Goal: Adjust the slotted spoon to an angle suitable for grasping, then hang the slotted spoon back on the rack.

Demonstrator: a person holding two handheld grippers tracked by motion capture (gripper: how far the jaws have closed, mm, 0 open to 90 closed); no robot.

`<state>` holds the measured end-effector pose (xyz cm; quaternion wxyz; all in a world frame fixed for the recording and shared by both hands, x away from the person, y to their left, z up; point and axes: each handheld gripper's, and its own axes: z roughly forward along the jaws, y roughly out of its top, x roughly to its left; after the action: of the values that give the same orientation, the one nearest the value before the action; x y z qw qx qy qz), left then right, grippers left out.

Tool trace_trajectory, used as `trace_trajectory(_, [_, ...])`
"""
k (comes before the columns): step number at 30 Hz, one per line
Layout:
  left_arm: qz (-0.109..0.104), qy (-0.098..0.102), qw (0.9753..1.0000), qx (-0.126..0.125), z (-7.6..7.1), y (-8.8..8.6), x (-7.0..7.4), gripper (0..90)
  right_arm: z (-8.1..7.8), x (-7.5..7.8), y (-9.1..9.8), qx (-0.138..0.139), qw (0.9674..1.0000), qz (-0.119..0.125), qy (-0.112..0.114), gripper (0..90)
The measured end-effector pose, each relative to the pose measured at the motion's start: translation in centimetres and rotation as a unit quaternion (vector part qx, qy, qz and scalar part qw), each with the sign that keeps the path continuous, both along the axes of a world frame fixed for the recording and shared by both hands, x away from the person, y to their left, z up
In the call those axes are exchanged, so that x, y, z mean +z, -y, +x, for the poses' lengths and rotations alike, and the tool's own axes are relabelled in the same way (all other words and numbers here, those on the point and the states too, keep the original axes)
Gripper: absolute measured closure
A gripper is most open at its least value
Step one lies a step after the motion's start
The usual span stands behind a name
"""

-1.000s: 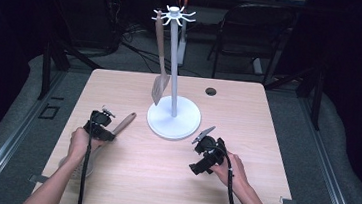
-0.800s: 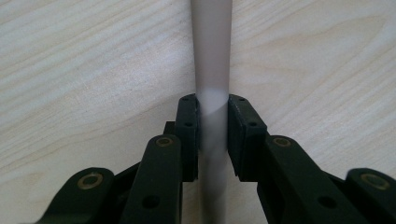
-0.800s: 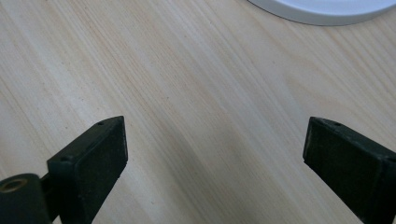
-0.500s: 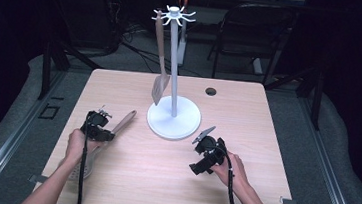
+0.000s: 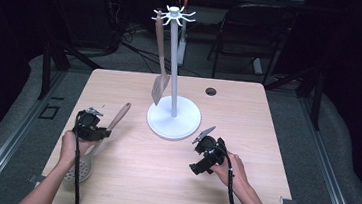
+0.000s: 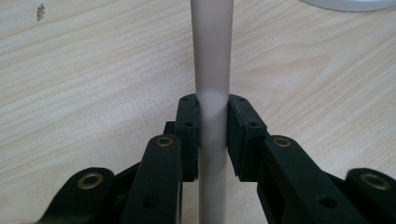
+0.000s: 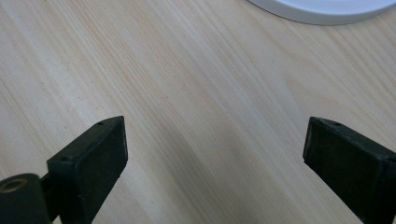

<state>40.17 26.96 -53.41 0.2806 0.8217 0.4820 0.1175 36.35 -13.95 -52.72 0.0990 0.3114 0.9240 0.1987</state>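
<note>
Gripping the skimmer's point(image 5: 96, 141) wooden handle point(image 6: 212, 56), the left gripper point(image 6: 213, 135) has its fingers point(image 6: 188, 135) clenched on it from both sides. That skimmer lies at the counter's point(image 5: 266, 135) near-left, its handle aimed at the white stand point(image 5: 173, 116), its perforated bowl by the person's left hand point(image 5: 66, 146). On the stand hangs a spatula point(image 5: 159, 75). Resting near-right of the stand, the right gripper point(image 7: 215, 144) has its fingers released, spread over bare wood.

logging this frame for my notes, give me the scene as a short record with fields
left gripper: shut on the handle of the slotted spoon
spoon head: low near the table's near edge
right gripper: open, nothing between its jaws, above bare wood
stand: white, upright mid-table
spatula: hanging from the stand's top hooks
</note>
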Motion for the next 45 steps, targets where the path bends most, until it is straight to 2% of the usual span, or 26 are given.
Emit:
trace_trajectory(6, [-0.009,0.016,0.9998,0.002,-0.3,-0.1,0.4,75.7,0.1,0.0,0.1,0.001,1.0,-0.003,0.001,6.1])
trace_trajectory(12, [-0.002,0.029,0.9996,-0.003,-0.7,0.1,0.7,75.7,0.1,0.0,0.1,-0.002,1.0,-0.004,0.0,6.0])
trace_trajectory(18, [0.004,0.052,0.9986,-0.006,-1.3,0.2,1.8,75.8,0.1,0.0,0.1,-0.003,1.0,0.0,0.001,6.0])
trace_trajectory(19, [0.004,0.061,0.9981,-0.003,-1.4,0.2,1.8,75.8,0.1,-0.1,0.2,-0.004,1.0,0.003,0.001,6.0])
trace_trajectory(22, [-0.005,0.076,0.9971,-0.002,-1.9,0.2,2.3,75.9,0.2,0.0,0.1,-0.001,1.0,-0.004,-0.001,6.0])
trace_trajectory(24, [-0.012,0.089,0.996,-0.002,-2.2,0.1,2.6,75.8,0.1,0.0,0.0,-0.003,1.0,0.002,0.001,6.0])
trace_trajectory(30, [-0.035,0.138,0.9897,0.007,-2.9,0.1,3.6,75.8,0.1,-0.1,0.1,-0.001,1.0,-0.002,-0.001,6.1])
trace_trajectory(33, [-0.045,0.167,0.9849,0.011,-3.3,0.1,4.1,75.9,0.0,0.1,0.1,0.0,1.0,-0.004,0.001,6.1])
trace_trajectory(35, [-0.051,0.178,0.9826,0.012,-3.5,0.0,4.4,75.8,0.0,-0.1,0.0,-0.002,1.0,0.005,0.004,6.1])
trace_trajectory(36, [-0.055,0.186,0.9809,0.015,-3.6,0.0,4.6,75.8,0.1,-0.1,0.0,0.0,1.0,0.0,0.003,6.1])
trace_trajectory(39, [-0.069,0.202,0.9769,0.014,-3.9,0.0,4.9,75.8,0.1,-0.1,0.0,-0.001,1.0,-0.002,0.001,6.1])
trace_trajectory(42, [-0.086,0.209,0.9741,0.007,-3.8,-0.1,5.2,75.8,0.1,0.0,0.0,0.0,1.0,-0.003,0.001,6.1])
trace_trajectory(45, [-0.09,0.215,0.9724,0.006,-3.9,0.0,5.4,75.8,0.1,0.0,0.1,0.001,1.0,-0.006,0.0,6.1])
